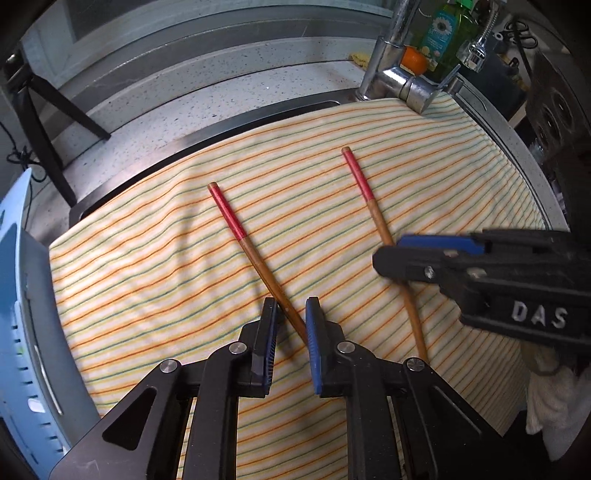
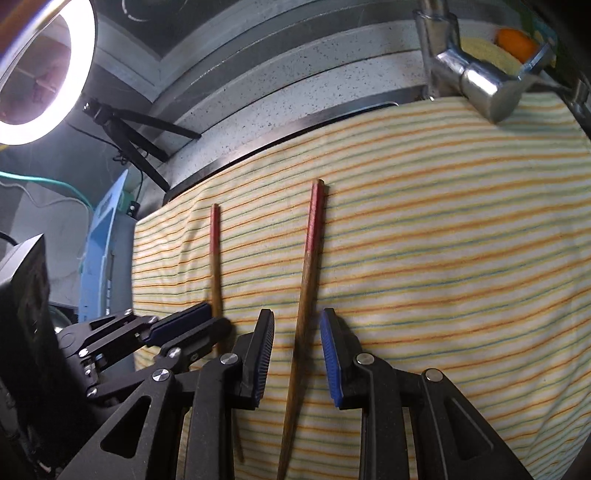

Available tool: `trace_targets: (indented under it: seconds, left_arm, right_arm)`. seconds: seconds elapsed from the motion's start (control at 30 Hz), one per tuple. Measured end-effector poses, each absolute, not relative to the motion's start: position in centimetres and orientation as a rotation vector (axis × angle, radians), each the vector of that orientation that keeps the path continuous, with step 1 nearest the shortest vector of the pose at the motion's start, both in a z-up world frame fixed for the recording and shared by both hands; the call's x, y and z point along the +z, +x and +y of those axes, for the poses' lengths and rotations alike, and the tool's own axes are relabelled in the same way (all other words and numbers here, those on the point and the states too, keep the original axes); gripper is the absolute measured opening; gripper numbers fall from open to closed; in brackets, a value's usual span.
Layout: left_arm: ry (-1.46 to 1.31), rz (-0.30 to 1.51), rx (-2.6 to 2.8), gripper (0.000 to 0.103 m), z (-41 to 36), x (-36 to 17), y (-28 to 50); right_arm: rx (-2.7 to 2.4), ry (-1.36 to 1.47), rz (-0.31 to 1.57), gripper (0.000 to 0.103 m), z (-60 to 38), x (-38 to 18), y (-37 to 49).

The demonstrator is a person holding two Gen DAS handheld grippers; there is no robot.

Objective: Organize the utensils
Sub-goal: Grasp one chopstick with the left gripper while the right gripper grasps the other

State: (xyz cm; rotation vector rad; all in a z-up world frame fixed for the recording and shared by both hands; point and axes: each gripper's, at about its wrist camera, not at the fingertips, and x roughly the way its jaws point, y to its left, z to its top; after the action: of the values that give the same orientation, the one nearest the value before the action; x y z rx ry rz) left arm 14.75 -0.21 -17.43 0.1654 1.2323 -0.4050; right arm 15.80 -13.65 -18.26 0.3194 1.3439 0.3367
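Observation:
Two wooden chopsticks with red ends lie on a striped cloth [image 1: 147, 277] spread over the sink. My left gripper [image 1: 292, 301] is shut on the bare wooden part of the left chopstick [image 1: 236, 229], which crosses slantwise between the pads. In the right wrist view this gripper [image 2: 217, 315] shows at the left, clamped on the same chopstick [image 2: 214, 243]. My right gripper [image 2: 297, 313] straddles the right chopstick [image 2: 314, 229] with a gap on either side, so it is open. From the left wrist view it [image 1: 388, 251] comes in from the right over that chopstick [image 1: 360, 181].
A chrome faucet [image 1: 402, 85] overhangs the cloth's far edge, with a green soap bottle [image 1: 443, 33] and an orange [image 1: 413, 59] behind it. A light blue rack [image 1: 22, 332] stands at the left. A lit ring light [image 2: 37, 74] on a tripod stands at the far left.

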Motion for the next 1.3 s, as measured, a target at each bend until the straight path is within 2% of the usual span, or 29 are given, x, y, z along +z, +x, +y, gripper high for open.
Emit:
trace_targets:
  seconds: [0.1, 0.17, 0.6, 0.83, 1.3]
  left_arm:
    - [0.145, 1.234, -0.403, 0.013, 0.6, -17.4, 14.5]
    - [0.092, 1.232, -0.402, 0.012, 1.3, -17.4, 14.4]
    - [-0.241, 1.208, -0.350, 0.008, 4.8, -17.9, 11.7]
    - [-0.299, 1.187, -0.345, 0.005, 6.1, -17.2, 10.4]
    - [-0.069, 1.212, -0.365, 0.006, 3.9, -18.1, 11.7]
  right_arm:
    - [0.324, 0.233, 1.332, 0.012, -12.6, -18.3, 16.1]
    - [0.324, 0.222, 1.331, 0.008, -12.7, -18.4, 16.0]
    - [0.352, 0.390, 1.352, 0.007, -14.5, -18.5, 15.1]
    - [0.381, 0.412, 1.337, 0.007, -14.4, -17.2, 14.7]
    - [0.417, 0.381, 1.318, 0.007, -13.0, -16.3, 14.4]
